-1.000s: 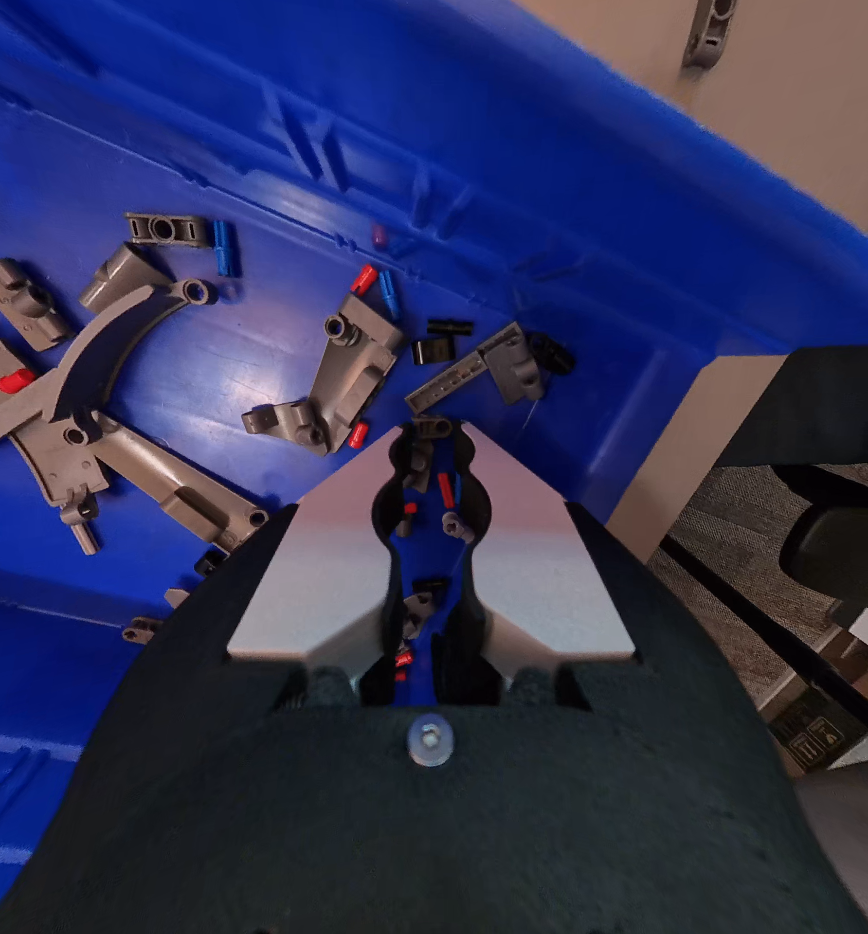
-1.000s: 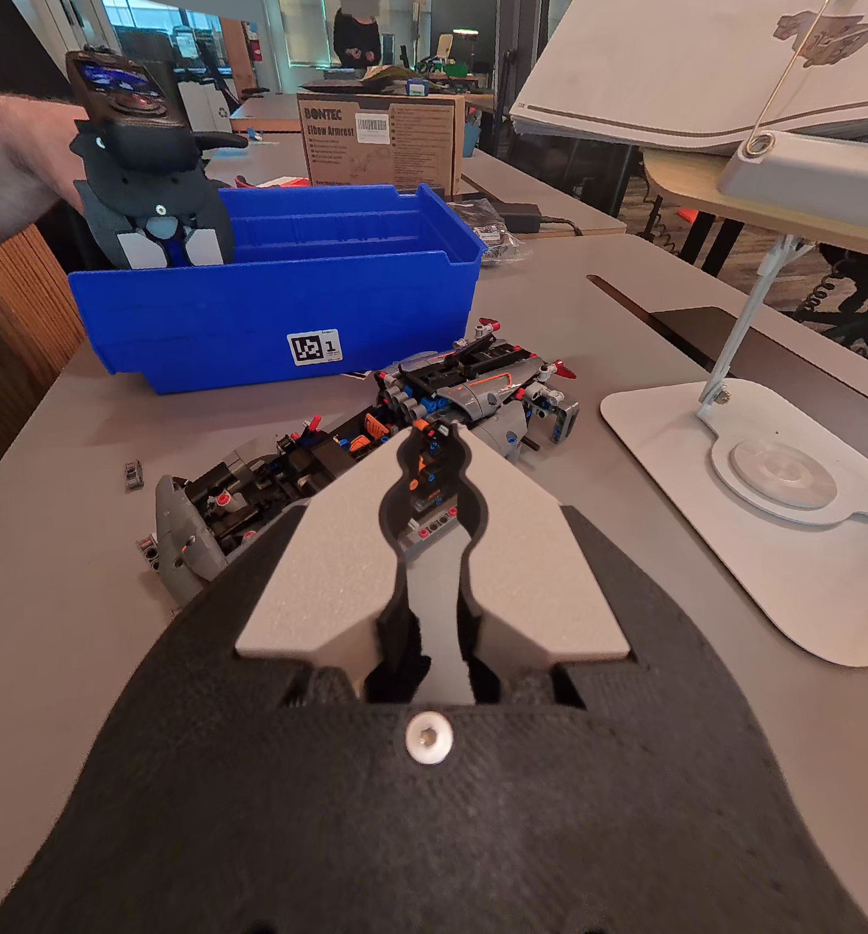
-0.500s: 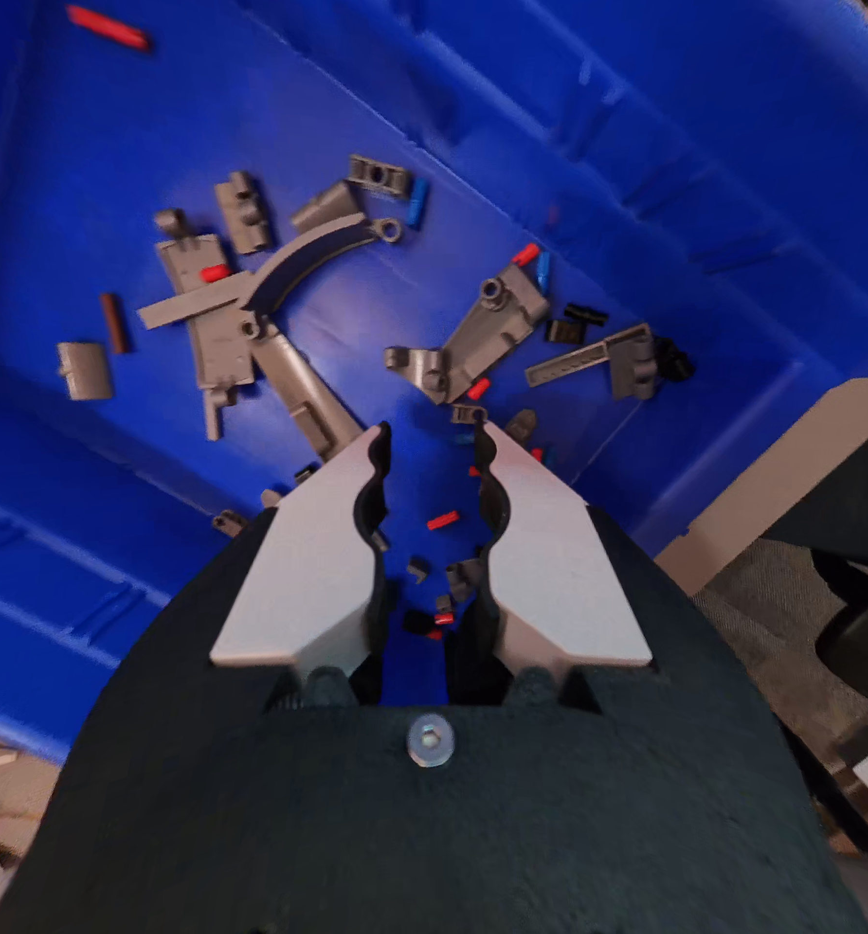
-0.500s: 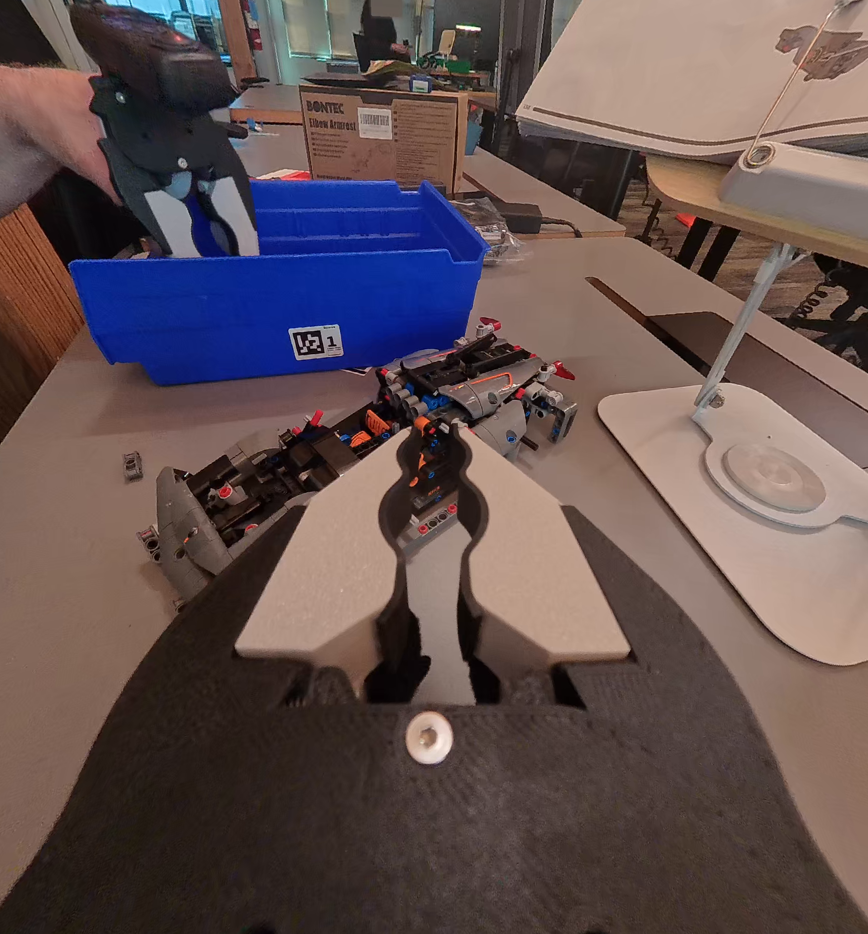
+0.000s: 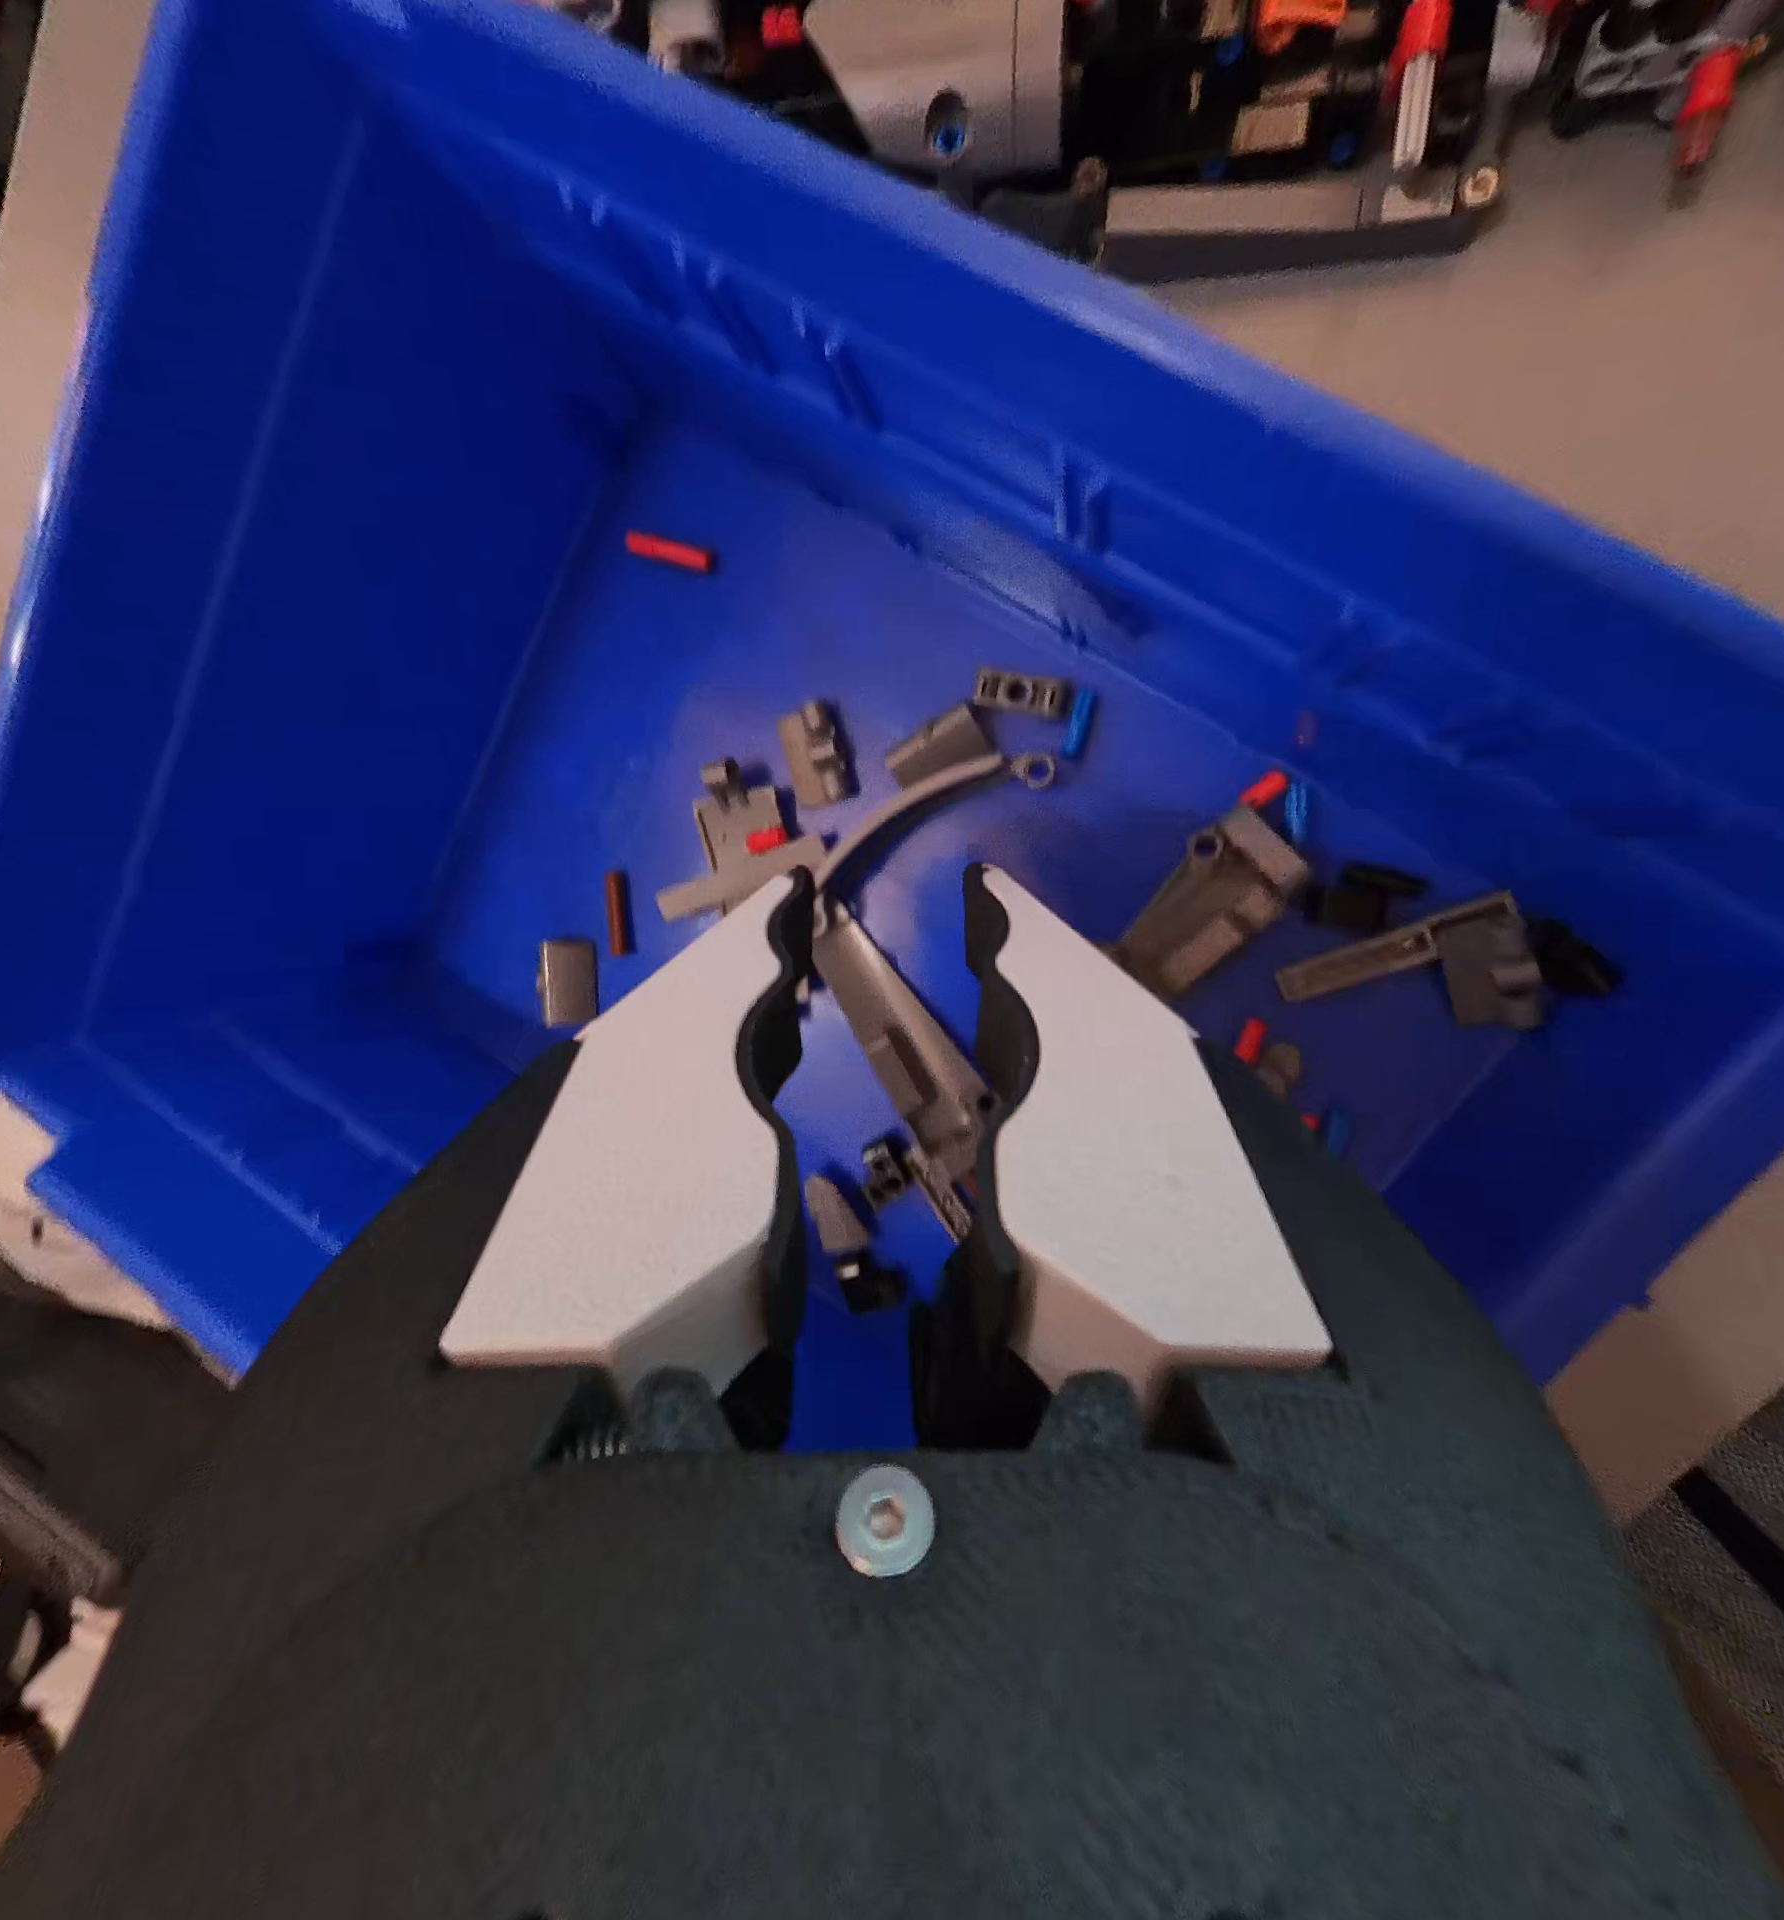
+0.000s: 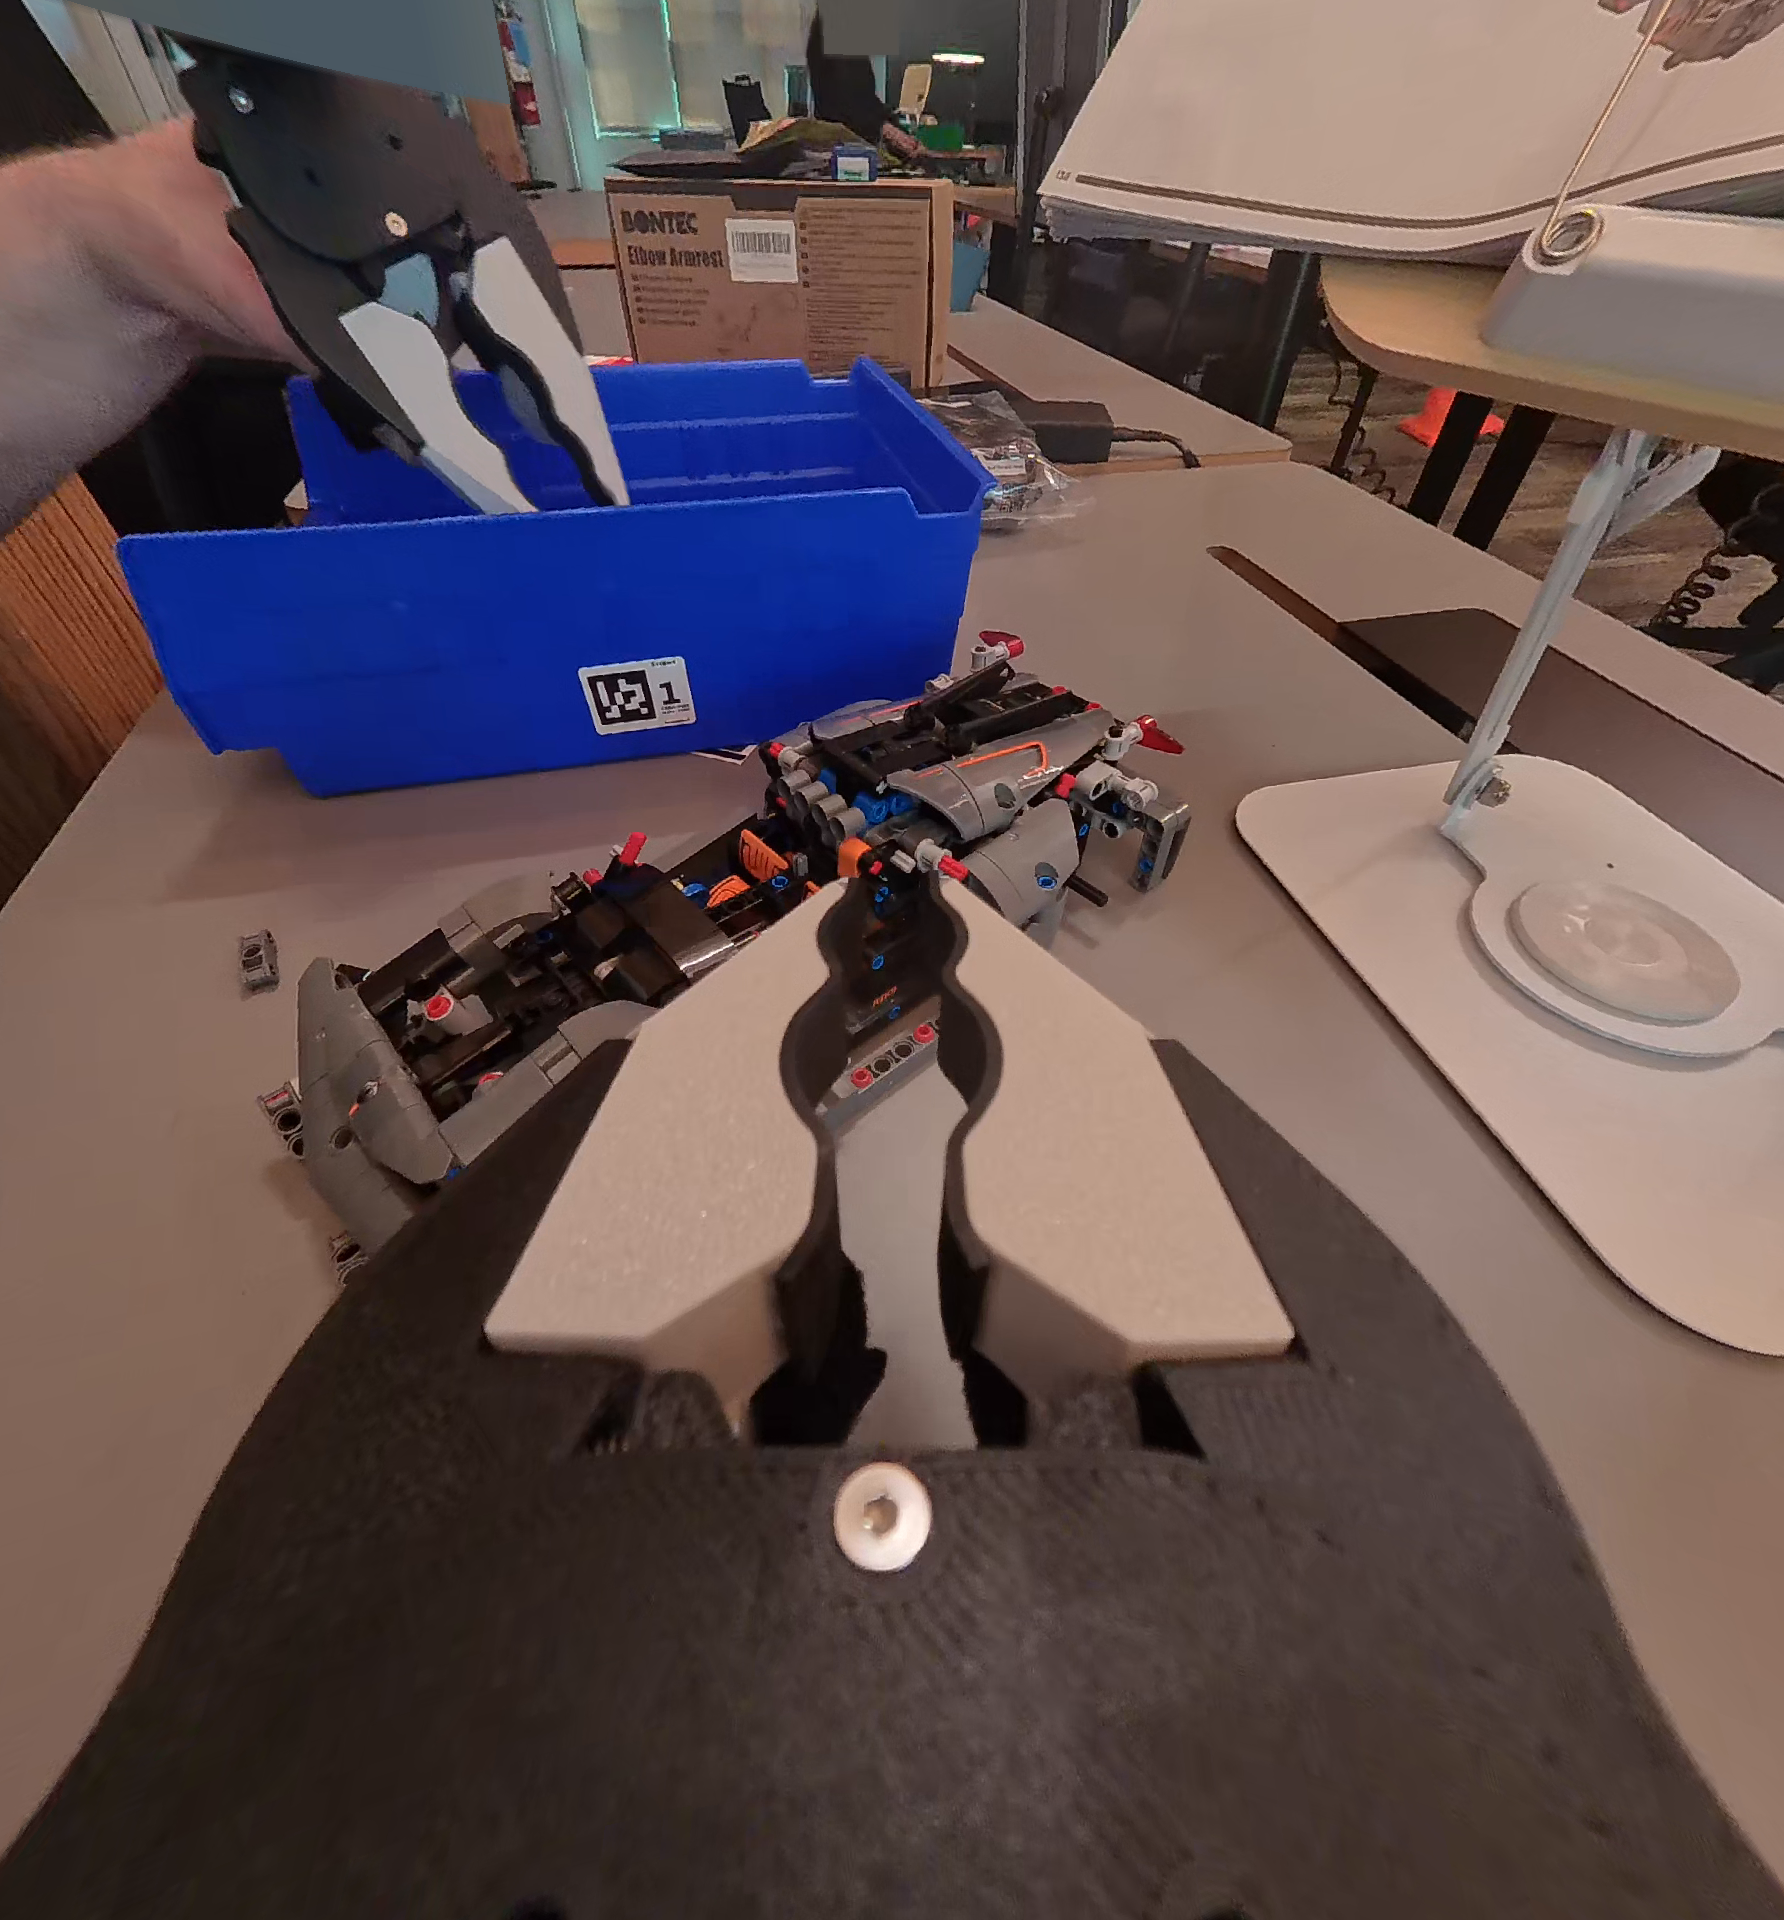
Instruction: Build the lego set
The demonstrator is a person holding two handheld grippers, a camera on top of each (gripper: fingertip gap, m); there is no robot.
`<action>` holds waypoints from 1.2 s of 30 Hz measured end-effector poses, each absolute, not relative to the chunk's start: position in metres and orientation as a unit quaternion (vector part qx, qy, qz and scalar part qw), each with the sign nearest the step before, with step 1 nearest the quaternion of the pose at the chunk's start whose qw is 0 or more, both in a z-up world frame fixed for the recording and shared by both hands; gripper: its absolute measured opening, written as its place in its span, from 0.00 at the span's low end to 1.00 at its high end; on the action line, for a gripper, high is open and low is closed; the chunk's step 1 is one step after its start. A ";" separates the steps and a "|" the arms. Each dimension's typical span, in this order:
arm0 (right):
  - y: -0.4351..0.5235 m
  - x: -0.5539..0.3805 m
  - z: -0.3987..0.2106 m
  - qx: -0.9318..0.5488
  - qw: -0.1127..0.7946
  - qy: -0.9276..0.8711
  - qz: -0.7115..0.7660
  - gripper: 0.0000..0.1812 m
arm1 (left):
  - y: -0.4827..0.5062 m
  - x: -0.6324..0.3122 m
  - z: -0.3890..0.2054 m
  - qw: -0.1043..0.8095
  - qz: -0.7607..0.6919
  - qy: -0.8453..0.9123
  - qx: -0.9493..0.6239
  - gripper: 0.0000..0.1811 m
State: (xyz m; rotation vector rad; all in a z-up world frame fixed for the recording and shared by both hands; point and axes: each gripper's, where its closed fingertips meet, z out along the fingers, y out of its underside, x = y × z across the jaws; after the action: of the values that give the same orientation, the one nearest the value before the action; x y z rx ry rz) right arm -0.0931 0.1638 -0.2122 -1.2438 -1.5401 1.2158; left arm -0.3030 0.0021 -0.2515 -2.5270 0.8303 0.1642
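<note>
Now, in the left wrist view, the left gripper [image 5: 883, 888] points down into the blue bin [image 5: 368, 436] with its jaws spread well apart; a second ago they were nearly together, and half a second ago only partly open. Between the fingers, lower centre of the frame, lies a long grey piece [image 5: 893, 1023], not clamped; whether a finger touches it I cannot tell. More loose pieces are scattered on the bin floor: a curved grey strip [image 5: 909, 821] just above the fingertips, a grey angled block [image 5: 1215, 904] to the right, a red pin [image 5: 668, 551] alone toward the upper left. More of the bin's left end shows than before, and the partly built lego model [image 5: 1179, 104] now appears across the top edge, beyond the bin wall.

Over in the right wrist view, the right gripper [image 6: 893, 894] hovers over the grey table [image 6: 1231, 582] with only a narrow gap between its fingertips, holding nothing, much as in both earlier frames. The model [image 6: 867, 810] lies on the table in mid-frame, just beyond the fingertips and in front of the bin [image 6: 452, 644]. At upper left a hand [image 6: 67, 312] holds the left gripper [image 6: 545, 488], which is tilted with spread fingers dipping inside the bin; earlier it sat upright and closed. A white stand base [image 6: 1490, 1039] sits at right.
</note>
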 end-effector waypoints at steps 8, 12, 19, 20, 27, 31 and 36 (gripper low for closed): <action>0.163 -0.091 -0.210 -0.488 0.400 -0.610 0.479 0.05 | 0.035 -0.277 -0.280 0.185 -0.037 0.298 -0.936 0.14; 0.161 -0.090 -0.207 -0.486 0.400 -0.608 0.484 0.05 | 0.023 -0.296 -0.300 0.124 -0.002 0.289 -0.949 0.12; 0.160 -0.091 -0.209 -0.485 0.399 -0.614 0.478 0.05 | 0.020 -0.290 -0.304 0.118 0.001 0.340 -0.933 0.14; 0.160 -0.091 -0.209 -0.485 0.399 -0.614 0.478 0.05 | 0.022 -0.289 -0.305 0.123 0.004 0.350 -0.929 0.12; 0.163 -0.089 -0.207 -0.486 0.403 -0.611 0.477 0.05 | 0.029 -0.281 -0.305 0.139 -0.006 0.373 -0.917 0.08; 0.164 -0.088 -0.205 -0.486 0.405 -0.609 0.479 0.05 | 0.030 -0.291 -0.304 0.140 0.005 0.354 -0.925 0.08; 0.162 -0.087 -0.201 -0.482 0.409 -0.607 0.481 0.05 | 0.025 -0.289 -0.239 0.221 0.022 0.315 -0.923 0.08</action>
State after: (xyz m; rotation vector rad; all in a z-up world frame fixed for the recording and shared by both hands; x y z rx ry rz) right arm -0.0867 0.1623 -0.2006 -1.2139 -1.5302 1.2129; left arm -0.2885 0.0251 -0.2386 -2.5509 0.8696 0.0614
